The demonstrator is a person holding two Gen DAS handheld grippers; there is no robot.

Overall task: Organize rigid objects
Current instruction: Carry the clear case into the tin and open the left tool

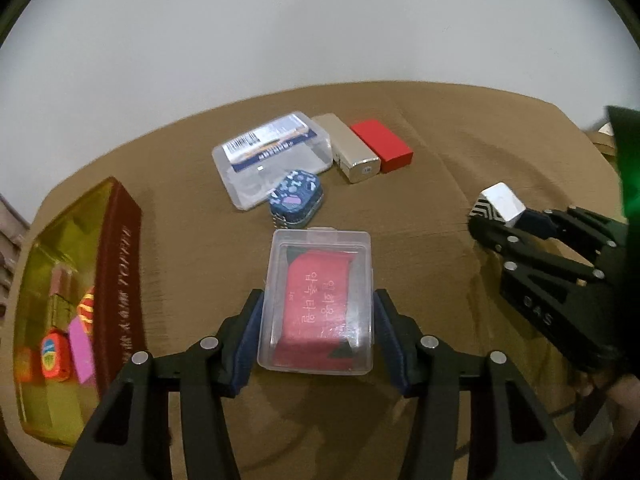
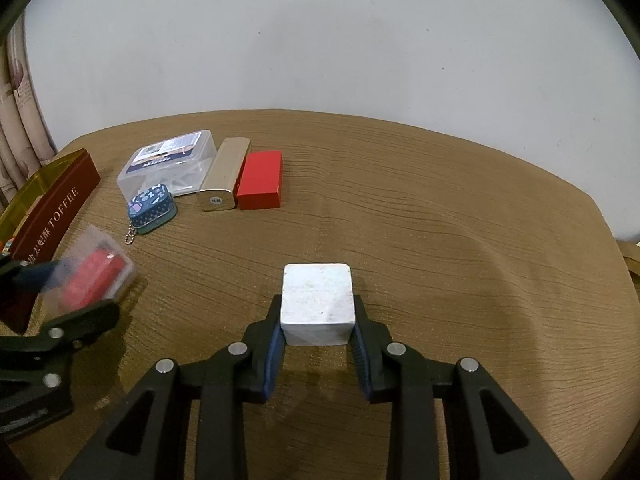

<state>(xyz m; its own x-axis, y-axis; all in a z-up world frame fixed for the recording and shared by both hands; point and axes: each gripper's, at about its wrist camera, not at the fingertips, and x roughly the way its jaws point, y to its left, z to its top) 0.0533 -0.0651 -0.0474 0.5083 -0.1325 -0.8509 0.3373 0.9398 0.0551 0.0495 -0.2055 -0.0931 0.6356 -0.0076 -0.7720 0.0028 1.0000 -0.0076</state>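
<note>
Clear plastic case (image 1: 318,300) in left claw (image 1: 318,336), white cube (image 2: 317,302)

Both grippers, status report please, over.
Left gripper shut on clear plastic case holding red cards. Right gripper shut on white block. Toffee tin at left, path unobstructed.

Brown tablecloth (image 2: 440,240), white wall (image 2: 320,40)

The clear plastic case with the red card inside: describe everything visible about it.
The clear plastic case with the red card inside is a flat rectangular hinged box, transparent, lid closed, with a latch tab on its far edge. The red insert bears pale Korean lettering. The left hand-held gripper clamps its long sides, holding it tilted above the brown tablecloth, near the toffee tin.
</note>
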